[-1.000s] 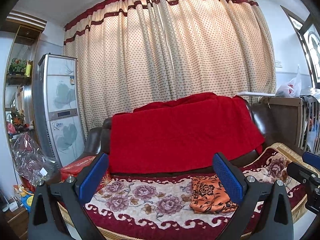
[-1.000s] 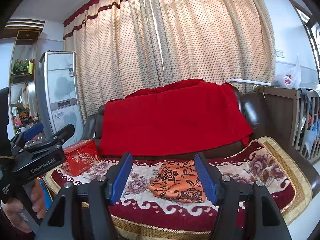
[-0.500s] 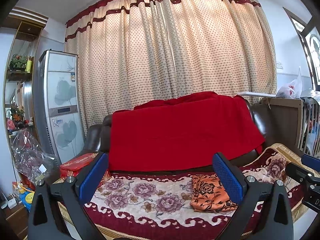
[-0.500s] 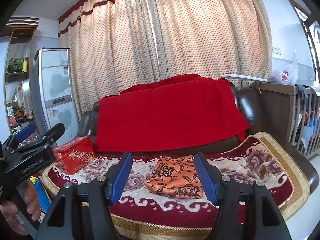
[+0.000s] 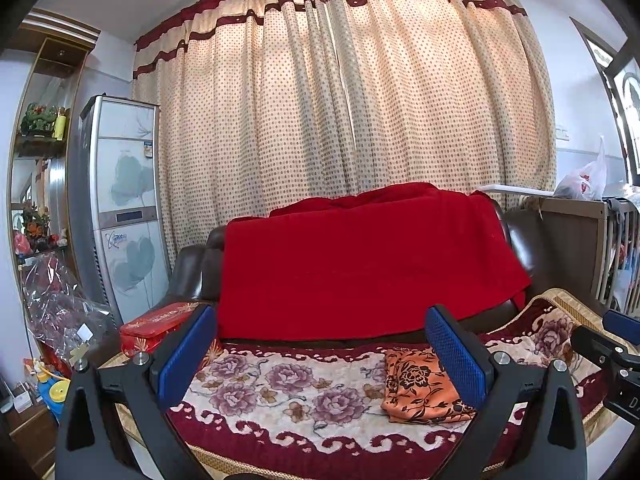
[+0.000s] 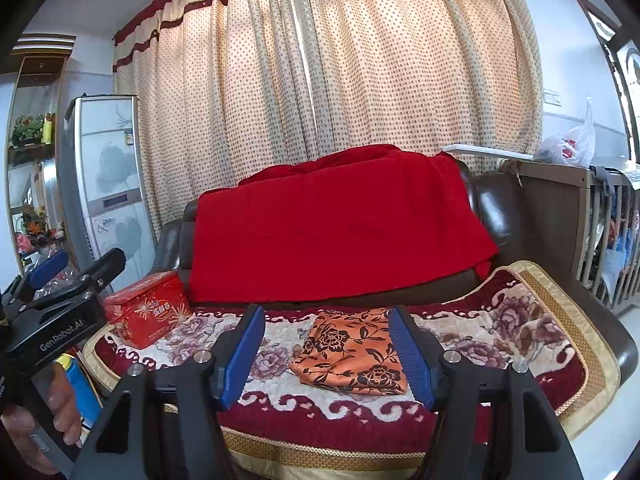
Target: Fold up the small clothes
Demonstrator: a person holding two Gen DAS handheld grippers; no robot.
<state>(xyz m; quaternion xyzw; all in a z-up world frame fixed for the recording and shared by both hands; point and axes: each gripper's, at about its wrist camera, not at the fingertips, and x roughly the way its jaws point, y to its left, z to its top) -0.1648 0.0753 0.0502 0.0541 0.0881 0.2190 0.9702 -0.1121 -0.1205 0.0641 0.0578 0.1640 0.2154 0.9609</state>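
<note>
1. Right wrist view: the folded orange cloth with black flower print [image 6: 352, 354] lies flat on the floral plush sofa cover [image 6: 520, 320], framed between the blue pads of the right gripper [image 6: 326, 354], which is spread wide with nothing in it.
2. Left wrist view: same cloth [image 5: 418, 386] sits toward the right pad; the left gripper [image 5: 320, 356] is also parted wide and empty.
3. Key relation: cloth is ahead of and below both grippers, untouched, well apart from the pads. It lies dead ahead of the right one and off to the right of the left one, so the right looks nearer.
4. Long axis looks to run front-to-back on the seat, tilted slightly.
5. Red printed tin box [image 6: 148, 312] sits at the left end of the seat, well apart from the cloth.
6. Judgement: cloth already looks folded into a compact rectangle; task seems near done.
</note>
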